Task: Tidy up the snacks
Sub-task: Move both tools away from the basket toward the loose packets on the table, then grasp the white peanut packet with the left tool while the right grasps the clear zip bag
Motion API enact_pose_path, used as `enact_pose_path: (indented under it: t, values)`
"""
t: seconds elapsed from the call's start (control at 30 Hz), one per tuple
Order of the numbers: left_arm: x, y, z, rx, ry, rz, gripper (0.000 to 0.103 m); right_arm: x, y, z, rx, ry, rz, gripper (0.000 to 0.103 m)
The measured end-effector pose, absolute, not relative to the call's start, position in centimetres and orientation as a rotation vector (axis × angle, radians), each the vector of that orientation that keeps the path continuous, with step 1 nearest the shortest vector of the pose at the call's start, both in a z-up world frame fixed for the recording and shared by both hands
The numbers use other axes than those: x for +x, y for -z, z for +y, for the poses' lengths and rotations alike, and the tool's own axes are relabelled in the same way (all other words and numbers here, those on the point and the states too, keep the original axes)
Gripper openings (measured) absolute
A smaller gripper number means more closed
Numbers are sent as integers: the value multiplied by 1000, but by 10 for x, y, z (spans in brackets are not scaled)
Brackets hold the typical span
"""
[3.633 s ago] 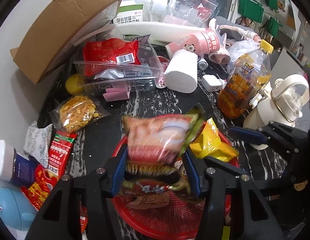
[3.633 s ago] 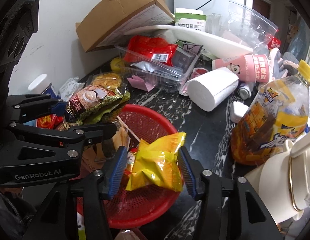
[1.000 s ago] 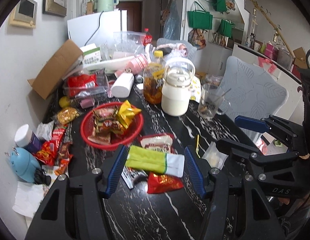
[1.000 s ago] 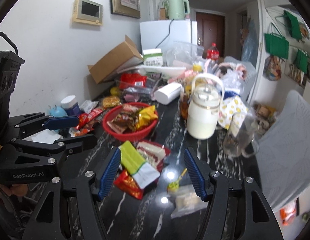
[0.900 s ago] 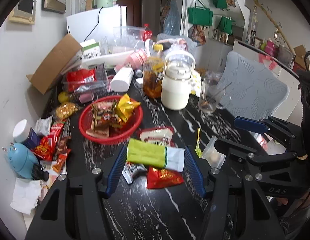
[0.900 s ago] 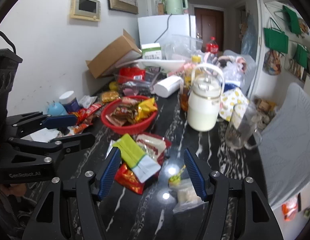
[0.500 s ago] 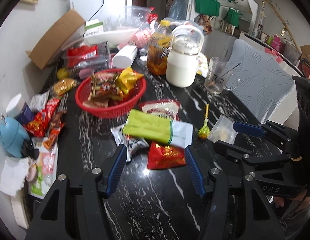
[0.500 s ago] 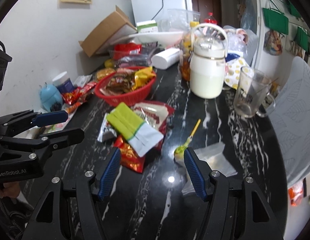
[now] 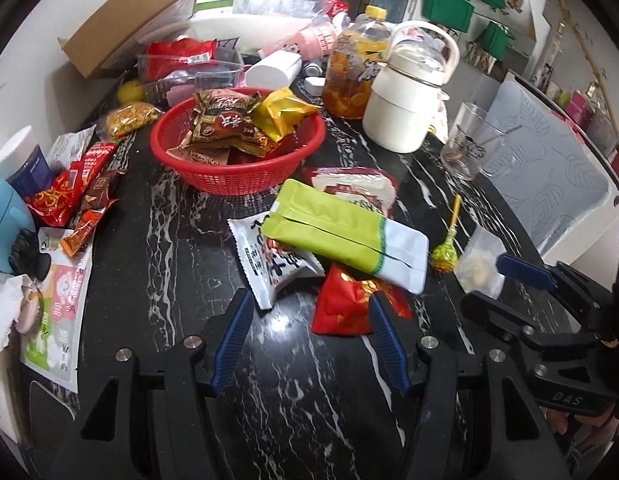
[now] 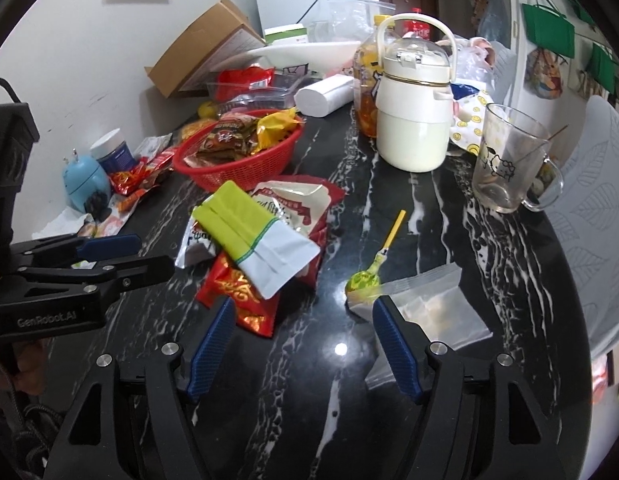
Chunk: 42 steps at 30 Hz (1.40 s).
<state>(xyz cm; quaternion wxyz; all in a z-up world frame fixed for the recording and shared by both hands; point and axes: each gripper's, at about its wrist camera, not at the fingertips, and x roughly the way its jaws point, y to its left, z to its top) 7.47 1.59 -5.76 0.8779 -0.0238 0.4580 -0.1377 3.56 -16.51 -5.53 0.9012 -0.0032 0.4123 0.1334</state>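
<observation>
A red basket (image 9: 213, 178) (image 10: 245, 168) holds brown and yellow snack packets on the black marble table. In front of it lies a pile: a green-and-white pouch (image 9: 349, 236) (image 10: 253, 236), a white packet (image 9: 269, 268), a red packet (image 9: 349, 308) (image 10: 237, 292) and a red-and-white bag (image 10: 293, 196). A lollipop (image 9: 445, 256) (image 10: 365, 280) and a clear bag (image 10: 429, 308) lie to the right. My left gripper (image 9: 309, 336) is open and empty, just before the red packet. My right gripper (image 10: 301, 340) is open and empty, between the red packet and the clear bag.
A white jug (image 10: 413, 120), an orange juice bottle (image 9: 349, 80), a glass mug (image 10: 505, 160), a tissue roll (image 9: 273, 70), a cardboard box (image 9: 129, 24) and clear trays stand behind. Loose red packets (image 9: 69, 196) and a blue figure (image 10: 83, 184) lie at the left edge.
Both grippers let go of their packets into the basket, pulled far back, then moved down and closer to the pile on the table. Both stay open.
</observation>
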Motion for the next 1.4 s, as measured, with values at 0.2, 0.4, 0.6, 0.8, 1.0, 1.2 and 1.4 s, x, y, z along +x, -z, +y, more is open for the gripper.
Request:
enact_pose_path:
  t: [0.2, 0.4, 0.6, 0.8, 1.0, 1.2, 1.4]
  values:
    - [99, 72, 15, -72, 253, 994, 59, 47, 58, -172, -13, -245, 859, 77]
    - [122, 88, 17, -92, 206, 1037, 59, 59, 63, -182, 12, -226, 888, 77]
    - [140, 101, 15, -82, 201, 1076, 59, 67, 65, -190, 26, -211, 893, 77]
    - [146, 107, 8, -29, 207, 1064, 59, 70, 68, -196, 4, -188, 896, 82]
    - [140, 104, 2, -12, 240, 1047, 43, 70, 74, -209, 15, -146, 916, 87]
    - [124, 102, -6, 6, 267, 1067, 41, 67, 78, -223, 18, -109, 928, 91]
    - [104, 101, -10, 3, 286, 1091, 41, 64, 88, -240, 69, -66, 951, 91]
